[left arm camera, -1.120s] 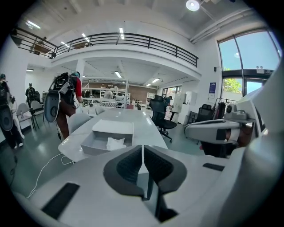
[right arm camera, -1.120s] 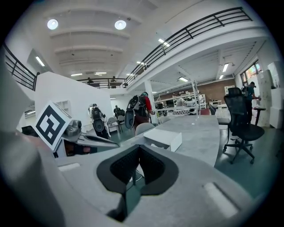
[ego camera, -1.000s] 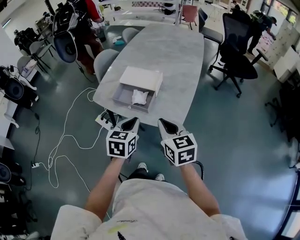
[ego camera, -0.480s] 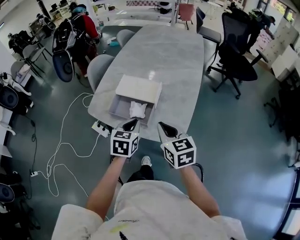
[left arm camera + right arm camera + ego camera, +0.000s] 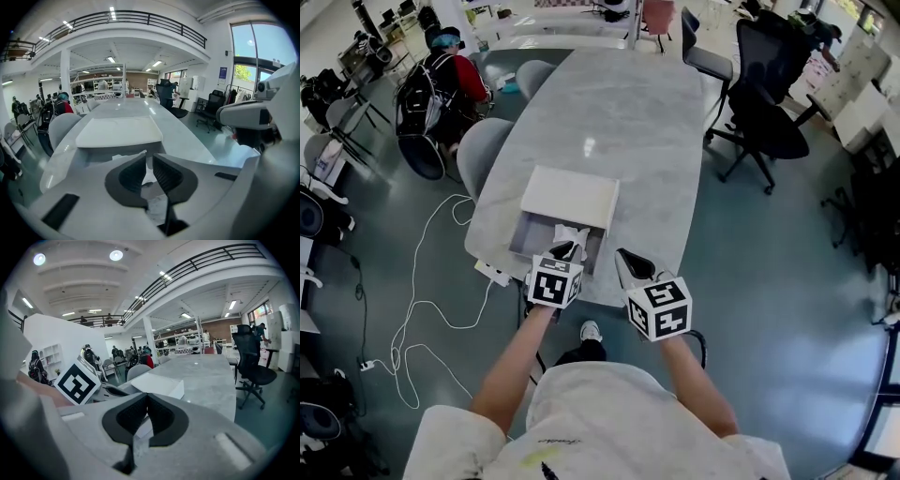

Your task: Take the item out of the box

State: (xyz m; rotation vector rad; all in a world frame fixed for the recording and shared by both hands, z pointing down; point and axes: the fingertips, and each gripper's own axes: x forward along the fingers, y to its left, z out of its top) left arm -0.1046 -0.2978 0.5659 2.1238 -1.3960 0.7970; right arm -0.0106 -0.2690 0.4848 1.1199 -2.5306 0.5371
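Item (image 5: 573, 232): head view, one white crumpled piece inside the single open grey box (image 5: 530, 242) at the table's (image 5: 628, 112) near edge. One white lid (image 5: 570, 197) rests across the box's far part. My left gripper (image 5: 567, 250) has its tips over the near wall, just beside the item. My right gripper (image 5: 623, 255) is near the box, off its right corner.

Left gripper view: left gripper (image 5: 149, 155) jaws a narrow slit apart, nothing held. The item (image 5: 125, 156) shows just past the tips.

Right gripper view: right gripper (image 5: 146, 397) jaws closed tip to tip, empty; lid (image 5: 159, 380) ahead.
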